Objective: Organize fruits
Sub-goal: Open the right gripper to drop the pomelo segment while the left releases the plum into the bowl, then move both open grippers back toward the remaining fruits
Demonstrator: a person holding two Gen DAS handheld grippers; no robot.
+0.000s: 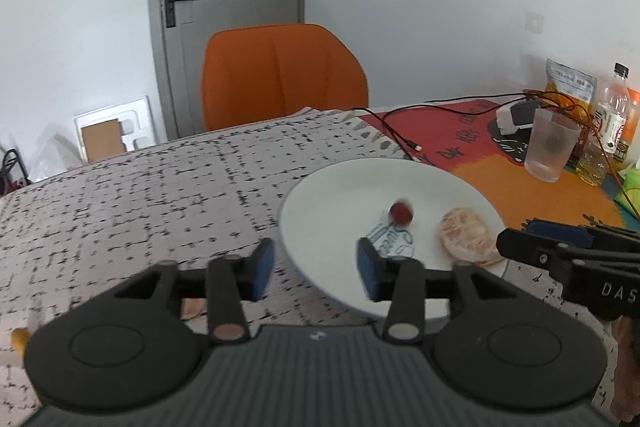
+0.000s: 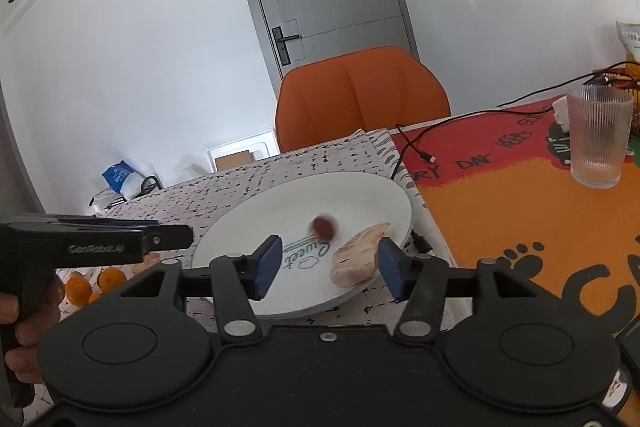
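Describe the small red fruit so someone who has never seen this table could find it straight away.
Start at the orange chair and come forward across the speckled tablecloth to the white plate. Two pieces of food lie on it, and the small red fruit sits near the middle, just above the printed word "Sweet". It is small, round and dark red, while its neighbour, the peeled citrus, is larger and pale pinkish.

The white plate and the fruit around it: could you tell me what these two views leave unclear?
- Small red fruit on the white plate: motion-blurred in both views, kind unreadable.
- Plate print: left wrist view, partly hidden by the left gripper finger.
- Orange fruits: right wrist view, partly hidden behind the left gripper's body, count unclear.
- Peeled citrus: whether the open right gripper touches it is unclear.
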